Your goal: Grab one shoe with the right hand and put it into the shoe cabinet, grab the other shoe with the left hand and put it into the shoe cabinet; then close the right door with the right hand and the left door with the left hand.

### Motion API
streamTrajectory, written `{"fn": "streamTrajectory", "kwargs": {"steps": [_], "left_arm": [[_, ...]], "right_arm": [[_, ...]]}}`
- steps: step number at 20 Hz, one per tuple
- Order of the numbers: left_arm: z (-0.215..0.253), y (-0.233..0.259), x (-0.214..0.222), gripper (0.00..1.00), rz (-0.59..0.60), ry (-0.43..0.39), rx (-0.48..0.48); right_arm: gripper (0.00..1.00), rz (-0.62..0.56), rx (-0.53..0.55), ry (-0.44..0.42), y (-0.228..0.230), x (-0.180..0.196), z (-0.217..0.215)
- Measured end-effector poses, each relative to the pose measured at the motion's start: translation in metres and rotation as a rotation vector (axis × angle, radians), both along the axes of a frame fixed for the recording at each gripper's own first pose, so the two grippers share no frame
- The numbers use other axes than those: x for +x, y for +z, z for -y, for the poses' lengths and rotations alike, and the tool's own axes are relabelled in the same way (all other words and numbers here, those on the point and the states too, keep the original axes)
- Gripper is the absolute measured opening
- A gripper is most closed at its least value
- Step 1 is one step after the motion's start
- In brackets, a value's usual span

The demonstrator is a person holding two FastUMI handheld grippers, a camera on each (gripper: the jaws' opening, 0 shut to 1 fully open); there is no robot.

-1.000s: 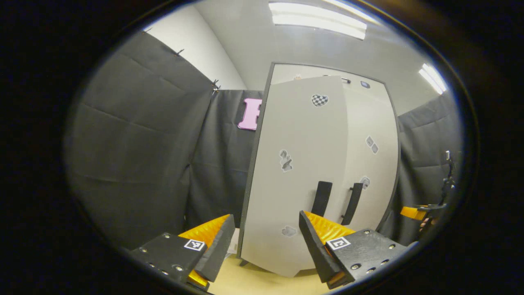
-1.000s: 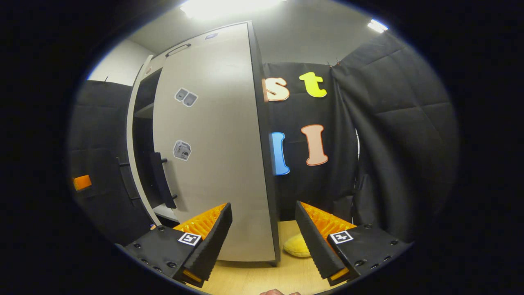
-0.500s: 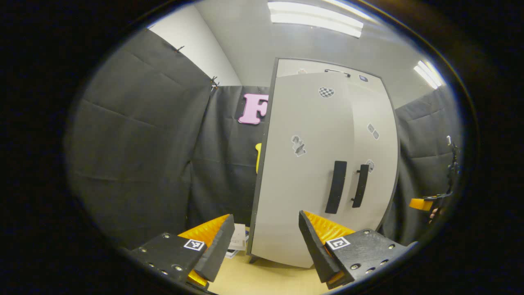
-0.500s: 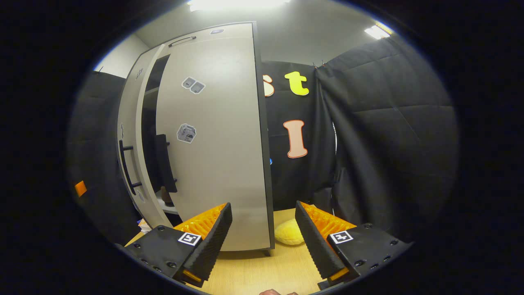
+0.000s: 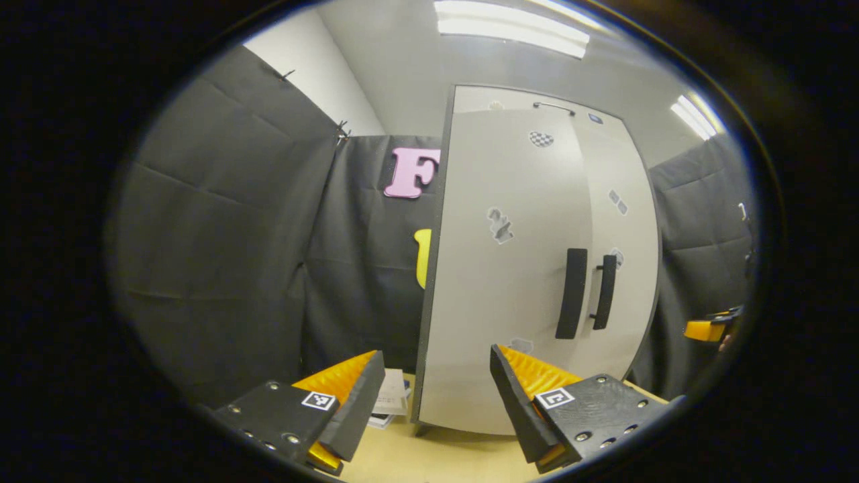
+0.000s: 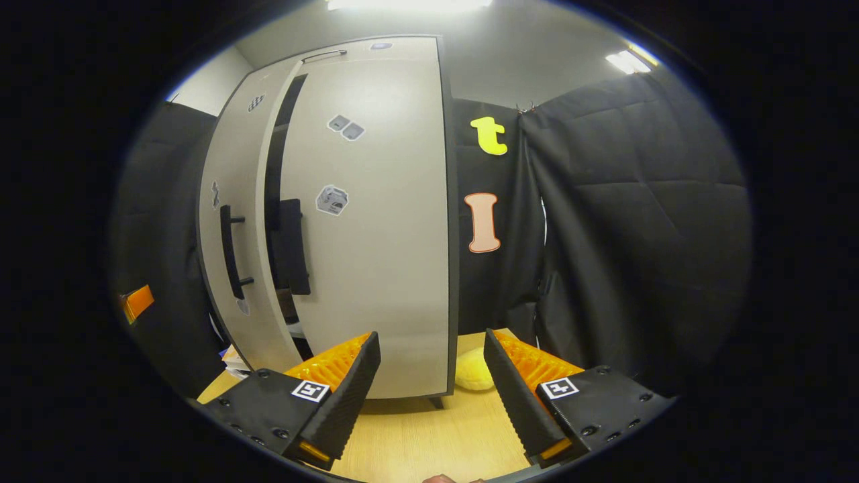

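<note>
A tall pale-grey shoe cabinet with dark edging (image 5: 510, 268) stands on the light wooden floor (image 6: 429, 436) ahead of both grippers. Its left door (image 5: 496, 288) lies flush in the left gripper view, while the right door (image 6: 376, 221) stands slightly ajar in the right gripper view, a dark gap showing beside its black bar handle (image 6: 292, 247). What may be a shoe shows low in that gap, too dark to tell. The left gripper (image 5: 433, 396) has its fingers spread and empty, just short of the left door. The right gripper (image 6: 429, 382) is likewise spread and empty, facing the right door's lower edge, with a yellow plush lump (image 6: 473, 370) beyond its fingers.
</note>
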State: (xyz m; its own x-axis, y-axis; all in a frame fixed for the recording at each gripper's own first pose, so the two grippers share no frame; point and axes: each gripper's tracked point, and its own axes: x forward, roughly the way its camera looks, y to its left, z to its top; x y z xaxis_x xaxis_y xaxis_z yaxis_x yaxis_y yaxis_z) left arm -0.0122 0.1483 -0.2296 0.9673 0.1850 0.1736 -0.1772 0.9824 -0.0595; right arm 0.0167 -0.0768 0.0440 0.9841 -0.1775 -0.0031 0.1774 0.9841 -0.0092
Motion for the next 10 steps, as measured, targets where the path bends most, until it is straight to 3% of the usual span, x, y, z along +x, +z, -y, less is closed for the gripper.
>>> {"fn": "streamTrajectory", "kwargs": {"steps": [4,5,7,10], "left_arm": [[0.002,0.001,0.006,0.92,0.005,-0.040,-0.003],[0.003,0.000,0.008,0.92,0.003,-0.052,-0.008],[0.004,-0.004,0.013,0.91,-0.006,-0.066,-0.029],[0.003,-0.006,0.012,0.92,-0.004,-0.068,-0.056]], "right_arm": [[0.99,0.031,-0.003,-0.051,0.007,-0.011,0.009],[0.95,0.031,0.006,-0.061,0.007,-0.012,0.011],[0.99,0.021,0.024,-0.067,0.004,-0.012,0.011],[0.92,0.000,0.028,-0.074,-0.001,-0.013,0.011]]}}
